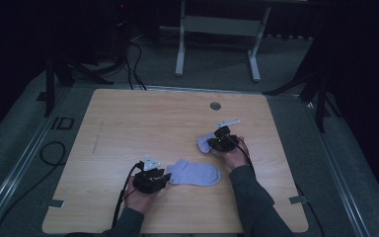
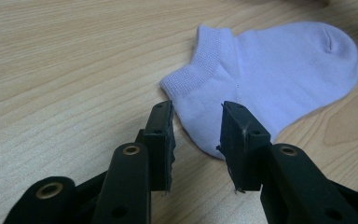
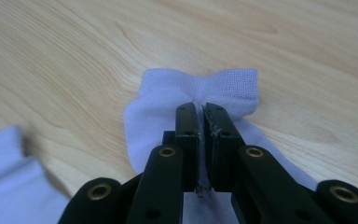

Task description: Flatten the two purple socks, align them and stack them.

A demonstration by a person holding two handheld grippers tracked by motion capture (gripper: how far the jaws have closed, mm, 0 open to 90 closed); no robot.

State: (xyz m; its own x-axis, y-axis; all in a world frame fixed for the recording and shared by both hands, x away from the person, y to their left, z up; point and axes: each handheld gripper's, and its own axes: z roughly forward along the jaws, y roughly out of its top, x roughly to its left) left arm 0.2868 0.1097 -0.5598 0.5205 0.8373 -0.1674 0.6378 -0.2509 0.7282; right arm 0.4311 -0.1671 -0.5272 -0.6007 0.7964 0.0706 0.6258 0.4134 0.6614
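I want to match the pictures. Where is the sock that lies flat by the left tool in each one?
High view: flat sock lies low in the middle, just right of the left tool.
Left gripper view: upper right, heel between the open tool's jaws.
Right gripper view: a blurred bit at the bottom left corner.
Shared landmark: the wooden table.

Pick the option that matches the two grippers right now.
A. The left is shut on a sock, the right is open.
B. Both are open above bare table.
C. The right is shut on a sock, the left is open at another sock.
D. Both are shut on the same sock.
C: the right gripper has its fingers pinched on the bunched sock, while the left gripper stands open at the edge of the flat sock.
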